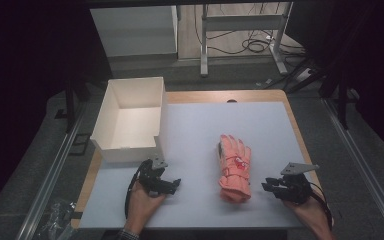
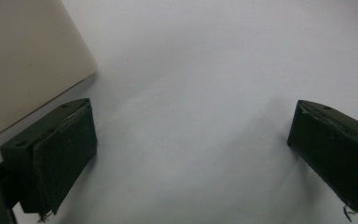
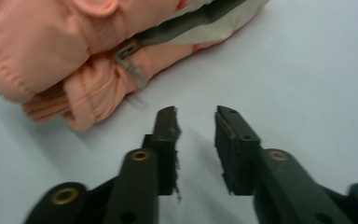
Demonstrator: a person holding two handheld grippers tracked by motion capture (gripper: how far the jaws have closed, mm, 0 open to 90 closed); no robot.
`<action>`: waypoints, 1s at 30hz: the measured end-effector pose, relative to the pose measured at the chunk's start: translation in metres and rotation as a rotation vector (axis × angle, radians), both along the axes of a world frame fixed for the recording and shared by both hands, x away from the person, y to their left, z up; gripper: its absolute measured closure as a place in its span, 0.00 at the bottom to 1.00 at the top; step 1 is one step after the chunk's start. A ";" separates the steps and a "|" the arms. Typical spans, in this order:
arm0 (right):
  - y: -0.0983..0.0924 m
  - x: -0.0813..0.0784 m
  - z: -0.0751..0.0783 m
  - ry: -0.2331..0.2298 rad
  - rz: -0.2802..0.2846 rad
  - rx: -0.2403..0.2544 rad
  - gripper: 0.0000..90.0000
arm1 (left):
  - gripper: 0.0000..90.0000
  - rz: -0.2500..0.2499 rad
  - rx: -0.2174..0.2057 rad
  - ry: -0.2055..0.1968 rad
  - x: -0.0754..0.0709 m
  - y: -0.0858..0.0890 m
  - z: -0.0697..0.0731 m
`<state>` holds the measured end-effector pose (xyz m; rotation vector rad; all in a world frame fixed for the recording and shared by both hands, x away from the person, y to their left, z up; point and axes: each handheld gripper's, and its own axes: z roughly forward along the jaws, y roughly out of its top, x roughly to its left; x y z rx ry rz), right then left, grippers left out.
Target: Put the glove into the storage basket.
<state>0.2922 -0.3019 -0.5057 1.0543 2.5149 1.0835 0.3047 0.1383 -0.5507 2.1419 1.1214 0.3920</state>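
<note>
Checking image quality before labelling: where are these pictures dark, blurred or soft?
High view: the room around the table is nearly black, the mat evenly lit. Left gripper view: the box corner is soft and the mat lies in dim grey shade. Right gripper view: the glove and the near linkage are blurred.

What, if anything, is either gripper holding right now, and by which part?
Nothing is held. The right gripper has a narrow empty gap, just short of the pink glove. The left gripper stands wide open over bare table.
</note>
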 end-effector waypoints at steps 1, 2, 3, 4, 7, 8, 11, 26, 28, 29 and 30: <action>0.001 -0.002 -0.002 0.003 0.002 0.006 0.82 | 0.01 0.000 0.000 0.000 0.000 0.000 0.000; 0.002 -0.003 -0.004 0.004 0.007 0.009 0.85 | 0.01 0.000 0.000 0.000 0.000 0.000 0.000; 0.004 -0.004 -0.006 0.007 0.009 0.011 0.86 | 0.01 0.000 0.000 0.000 0.000 0.000 0.000; 0.005 -0.005 -0.008 0.006 0.010 0.009 0.89 | 0.01 0.000 0.000 0.000 0.000 0.000 0.000; 0.011 -0.005 -0.012 0.012 0.017 0.004 0.92 | 0.01 0.000 0.000 0.000 0.000 0.000 0.000; 0.014 -0.004 -0.014 0.015 0.019 -0.001 0.93 | 0.01 0.000 0.001 0.000 0.000 0.000 0.000; 0.021 -0.001 -0.016 0.014 0.034 0.000 0.94 | 0.01 0.000 0.000 0.000 0.000 0.000 0.000; 0.053 0.019 -0.018 -0.010 0.067 -0.015 0.94 | 0.01 0.000 0.000 -0.001 0.000 0.000 0.000; 0.057 0.020 -0.019 -0.008 0.065 -0.012 0.94 | 0.01 0.000 0.000 0.000 0.000 0.000 0.000; 0.059 0.021 -0.019 -0.009 0.067 -0.012 0.94 | 0.01 0.000 0.000 0.000 0.000 0.000 0.000; 0.060 0.022 -0.019 -0.010 0.071 -0.011 0.94 | 0.01 0.000 0.000 -0.001 0.000 0.000 0.000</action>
